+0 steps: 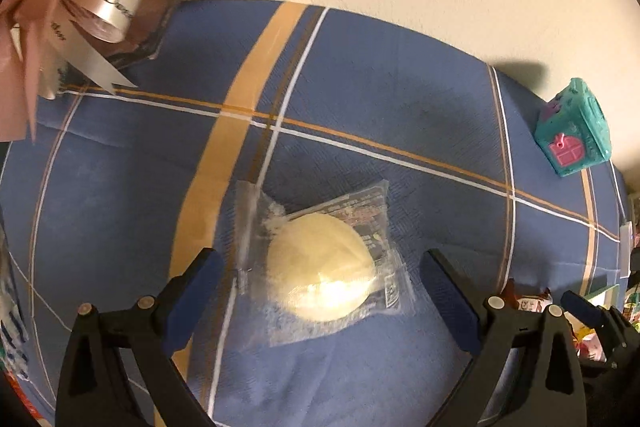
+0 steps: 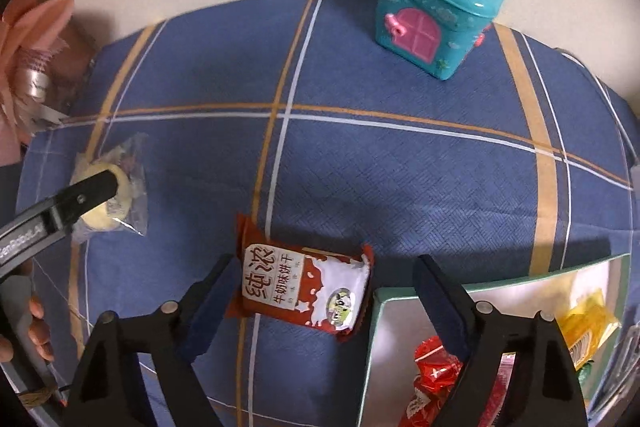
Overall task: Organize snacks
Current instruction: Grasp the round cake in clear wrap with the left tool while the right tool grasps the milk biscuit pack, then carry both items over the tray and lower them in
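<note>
the left gripper [image 1: 320, 287] hangs with jaws apart around a pale round bun in clear plastic wrap [image 1: 320, 267], not touching it. right of that bun on the blue plaid cloth [image 2: 400, 167], the right gripper [image 2: 320, 291] stands spread around a red-and-white biscuit packet [image 2: 304, 287], pads clear.

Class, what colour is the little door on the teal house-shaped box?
Pink: the box has a pink door, clearest in the right wrist view.

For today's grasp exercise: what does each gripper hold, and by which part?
Nothing: left gripper straddles the wrapped bun, right gripper the biscuit packet, both open.
</note>
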Tool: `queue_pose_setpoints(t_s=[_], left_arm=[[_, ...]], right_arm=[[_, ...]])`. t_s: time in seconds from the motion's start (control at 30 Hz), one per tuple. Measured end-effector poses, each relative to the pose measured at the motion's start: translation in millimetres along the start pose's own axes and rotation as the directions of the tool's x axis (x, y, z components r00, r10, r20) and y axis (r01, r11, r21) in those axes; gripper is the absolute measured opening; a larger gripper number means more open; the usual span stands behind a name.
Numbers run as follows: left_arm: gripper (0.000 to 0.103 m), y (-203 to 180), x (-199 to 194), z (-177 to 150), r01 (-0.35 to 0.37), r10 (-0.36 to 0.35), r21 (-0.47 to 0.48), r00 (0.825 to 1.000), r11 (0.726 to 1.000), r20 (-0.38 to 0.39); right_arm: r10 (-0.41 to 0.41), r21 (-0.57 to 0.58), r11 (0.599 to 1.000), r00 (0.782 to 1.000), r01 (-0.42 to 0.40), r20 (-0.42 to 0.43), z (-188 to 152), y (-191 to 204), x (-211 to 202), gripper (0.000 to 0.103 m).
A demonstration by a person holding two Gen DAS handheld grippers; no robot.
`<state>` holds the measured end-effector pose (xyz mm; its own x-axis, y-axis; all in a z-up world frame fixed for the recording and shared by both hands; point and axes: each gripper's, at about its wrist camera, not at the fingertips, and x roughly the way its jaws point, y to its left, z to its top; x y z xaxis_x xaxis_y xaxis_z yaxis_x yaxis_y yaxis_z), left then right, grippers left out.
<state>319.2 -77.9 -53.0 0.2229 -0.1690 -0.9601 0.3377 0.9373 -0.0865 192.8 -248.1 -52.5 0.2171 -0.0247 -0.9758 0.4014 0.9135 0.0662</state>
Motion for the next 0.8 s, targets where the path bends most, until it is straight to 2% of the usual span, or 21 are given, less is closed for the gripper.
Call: queue_pose_setpoints(t_s=[0.07,0.17,0.2,0.23,0.37,0.43,0.5,0.67,0.8], left_arm=[[0.099,-1.8,4.3,-0.3,0.003,-0.003,-0.003,1.0,1.0,-0.006],[0.097,-3.3,7.6,-2.2,-0.003,0.003,0.0,1.0,1.0,-0.011],[0.092,-4.0,8.9,-2.8,-0.011,0.011,0.003,1.0,1.0,-0.012],[0.081,-4.1,10.0,-3.6,-0.019,0.019,0.005,1.0,1.0,-0.013],[0.07,-3.2,13.0,-7.1,0.005,-0.005,-0.007,1.0,1.0,-0.021],[0.066,-4.3,11.0,-10.1,-0.006,0.006,0.0,1.0,1.0,-0.014],[0.065,-3.1,7.3,-16.5,-0.025,0.025,0.0,0.999,1.0,-0.024],[0.063,-3.6,-0.4,-35.3,-0.041,0.04,-0.027,0.999,0.999,-0.032],[0.062,-1.6,-14.9,-55.5,-0.027,0.027,-0.057,1.0,0.998,0.008]], right_arm=[[0.005,-0.022,1.0,1.0,-0.005,-0.013,1.5,8.6,2.8,0.089],[0.002,-0.04,0.999,1.0,-0.003,-0.017,1.1,17.2,4.5,0.082],[0.008,-0.043,0.999,1.0,-0.008,-0.02,0.6,19.7,5.1,0.082],[0.01,-0.046,0.999,1.0,-0.011,-0.026,0.0,22.1,6.5,0.082],[-0.017,-0.082,0.997,1.0,0.015,-0.02,-2.6,31.3,9.5,0.08],[-0.025,-0.09,0.996,1.0,0.024,-0.009,-6.4,32.3,8.7,0.074],[-0.041,-0.106,0.994,0.999,0.041,0.008,-12.6,34.6,6.4,0.067],[-0.042,-0.117,0.992,0.999,0.045,0.031,-28.2,40.3,0.8,0.064],[0.01,-0.115,0.993,0.999,-0.006,0.035,-46.6,43.8,-8.2,0.064]])
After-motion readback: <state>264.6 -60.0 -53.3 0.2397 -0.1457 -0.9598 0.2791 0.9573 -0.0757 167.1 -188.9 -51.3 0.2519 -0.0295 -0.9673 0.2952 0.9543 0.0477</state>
